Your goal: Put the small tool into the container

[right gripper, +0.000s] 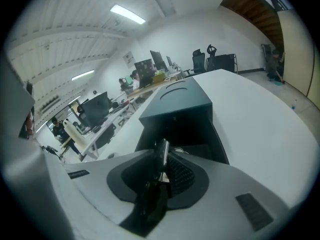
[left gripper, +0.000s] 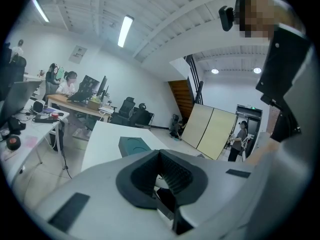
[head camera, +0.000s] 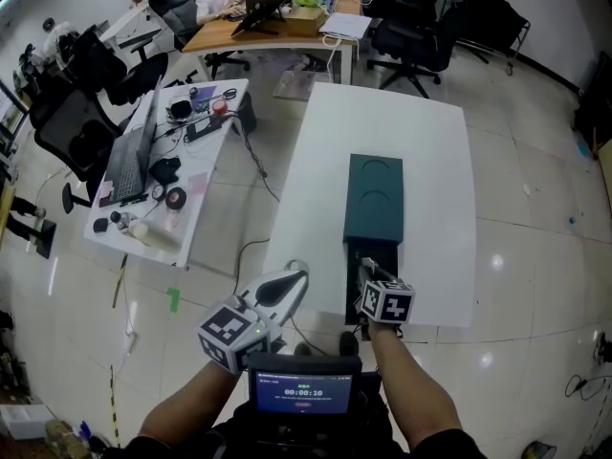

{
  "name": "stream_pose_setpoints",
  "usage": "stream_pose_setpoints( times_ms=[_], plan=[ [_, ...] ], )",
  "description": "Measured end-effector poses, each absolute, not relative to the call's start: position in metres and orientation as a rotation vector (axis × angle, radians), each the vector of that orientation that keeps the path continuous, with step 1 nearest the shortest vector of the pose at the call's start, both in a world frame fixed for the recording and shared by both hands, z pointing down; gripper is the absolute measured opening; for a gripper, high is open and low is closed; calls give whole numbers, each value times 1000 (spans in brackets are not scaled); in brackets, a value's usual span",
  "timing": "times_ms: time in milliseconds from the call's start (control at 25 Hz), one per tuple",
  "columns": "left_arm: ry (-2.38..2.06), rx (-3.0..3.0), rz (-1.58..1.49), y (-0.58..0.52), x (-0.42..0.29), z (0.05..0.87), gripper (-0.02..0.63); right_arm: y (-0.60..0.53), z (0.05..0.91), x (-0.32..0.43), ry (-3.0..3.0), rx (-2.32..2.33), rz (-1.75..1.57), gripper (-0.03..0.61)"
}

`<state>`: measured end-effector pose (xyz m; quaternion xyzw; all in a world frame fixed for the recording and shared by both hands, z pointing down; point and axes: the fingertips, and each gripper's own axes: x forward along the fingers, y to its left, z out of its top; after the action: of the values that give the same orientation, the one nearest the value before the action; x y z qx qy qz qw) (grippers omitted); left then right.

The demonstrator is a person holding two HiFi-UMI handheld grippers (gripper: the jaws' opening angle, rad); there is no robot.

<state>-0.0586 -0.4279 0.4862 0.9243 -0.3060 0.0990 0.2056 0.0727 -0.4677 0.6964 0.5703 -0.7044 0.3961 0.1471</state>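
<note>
- The small tool (right gripper: 161, 156), a slim dark piece, stands on edge between the jaws of the right gripper (right gripper: 163, 151), which are clamped on it; its tip pokes out just past the pads.
- We see the right gripper (head camera: 371, 277) tilted downward, right at the near end of the container (head camera: 375, 199), where a dark opening (head camera: 369, 256) faces it.
- From the right gripper view, the container (right gripper: 180, 109) fills the space straight ahead: its open end is nearest and its closed teal top runs away beyond.
- The container lies lengthwise on the white table (head camera: 430, 161), with bare tabletop to both sides of the right gripper and more bare surface past the container's far end.
- The table's near edge sits just under the right gripper, and its right edge lies well off to that gripper's right, with shiny floor beyond.
- The left gripper (head camera: 285, 287) hangs beside the table's near left corner, to the left of the right gripper and apart from it; its jaws are together with nothing between them (left gripper: 160, 159).
- In the left gripper view, the container (left gripper: 134, 145) lies ahead and slightly left, well clear of it.
- Further left of the left gripper stands a cluttered desk (head camera: 206, 175), with open floor between it and the table.
</note>
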Motion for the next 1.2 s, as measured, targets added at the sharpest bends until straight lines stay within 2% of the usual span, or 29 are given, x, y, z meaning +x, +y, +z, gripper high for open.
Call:
stream_pose_setpoints(
  times_ms=[240, 320, 360, 480, 560, 800, 1000, 1200],
  plan=[
    [-852, 2585, 263, -425, -55, 481, 12, -462, 689, 74, -2037, 1631, 1104, 106],
    [-853, 2588, 261, -424, -55, 479, 12, -462, 686, 75, -2042, 1630, 1091, 196],
    [-853, 2590, 260, -423, -55, 478, 12, -462, 685, 77, -2043, 1637, 1090, 219],
    [-851, 2592, 254, -418, -57, 475, 12, -459, 681, 77, -2057, 1636, 1091, 222],
    [-848, 2593, 255, -413, -58, 473, 12, -456, 681, 73, -2062, 1604, 1101, 299],
    [-852, 2607, 237, -401, -66, 463, 12, -448, 655, 74, -2080, 1668, 1025, 302],
    [-846, 2632, 180, -392, -78, 448, 12, -436, 592, 80, -2236, 1774, 958, 297],
    [-840, 2658, 91, -385, -95, 426, 12, -408, 493, 82, -2482, 1781, 753, 221]
  ],
)
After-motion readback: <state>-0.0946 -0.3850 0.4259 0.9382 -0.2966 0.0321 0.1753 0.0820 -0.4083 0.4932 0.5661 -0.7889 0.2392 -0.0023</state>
